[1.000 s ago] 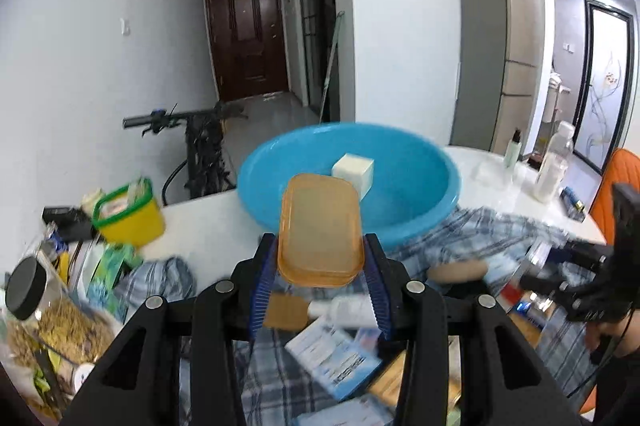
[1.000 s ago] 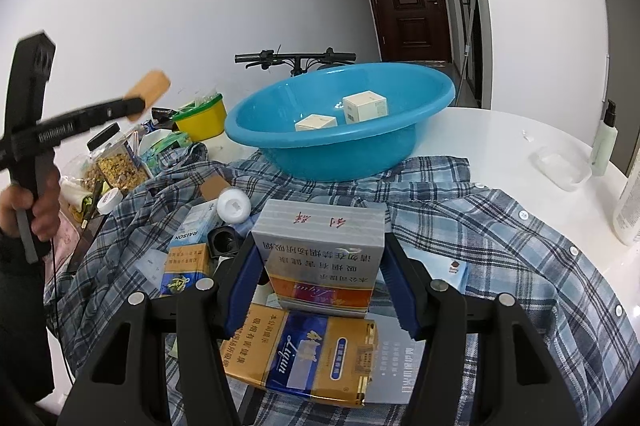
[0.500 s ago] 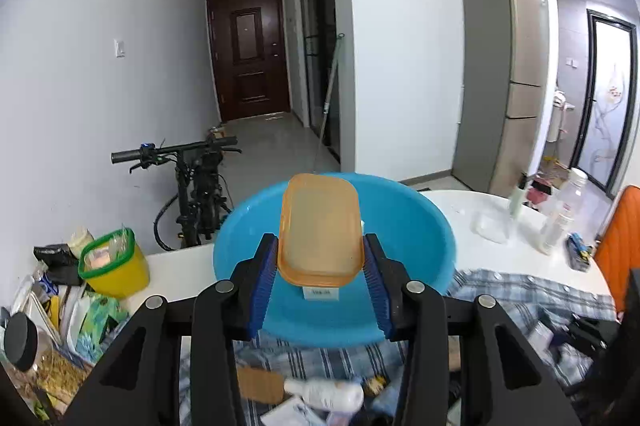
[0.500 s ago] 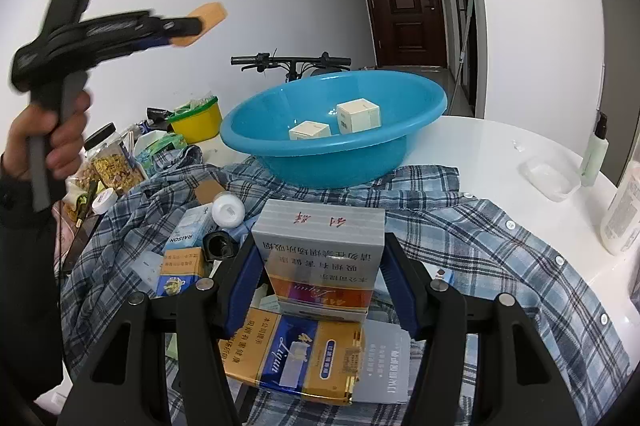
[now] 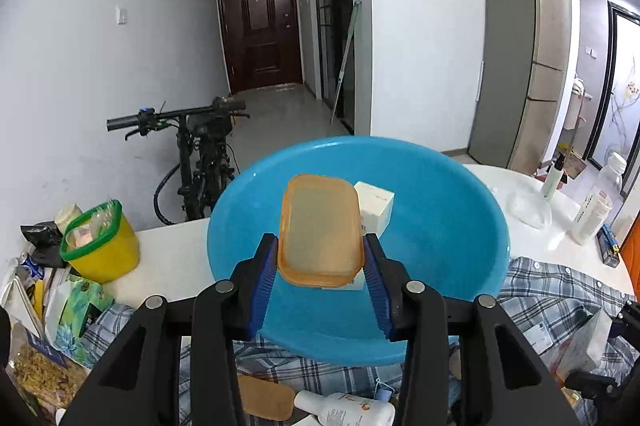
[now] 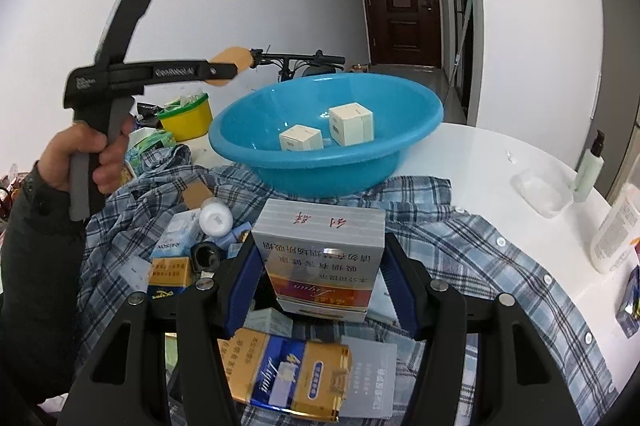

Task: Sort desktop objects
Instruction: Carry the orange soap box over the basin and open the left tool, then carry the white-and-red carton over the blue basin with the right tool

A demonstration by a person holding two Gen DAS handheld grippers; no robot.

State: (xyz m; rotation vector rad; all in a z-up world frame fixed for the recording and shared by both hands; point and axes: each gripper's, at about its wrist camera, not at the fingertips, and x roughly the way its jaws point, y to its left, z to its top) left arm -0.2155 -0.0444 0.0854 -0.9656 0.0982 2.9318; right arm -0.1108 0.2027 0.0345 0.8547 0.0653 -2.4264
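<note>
My left gripper (image 5: 320, 266) is shut on an orange plastic lid (image 5: 320, 228) and holds it in the air over the near side of the blue basin (image 5: 440, 226). The basin (image 6: 320, 162) holds two white boxes (image 6: 351, 124), (image 6: 301, 138). My right gripper (image 6: 320, 282) is shut on a grey and red cigarette carton (image 6: 320, 250), low over the plaid shirt (image 6: 460, 246). In the right wrist view the left gripper (image 6: 224, 68) shows high at the left, with the lid at its tip.
A yellow tub with a green rim (image 5: 100, 246) stands left of the basin. Cartons, small boxes and a white bottle (image 6: 216, 220) lie on the shirt. Bottles (image 6: 588, 166) and a clear dish (image 6: 540, 192) stand at the right of the white table (image 6: 500, 146).
My left gripper has risen and moved forward with the orange lid, from low over the shirt to above the basin. The right gripper has barely moved.
</note>
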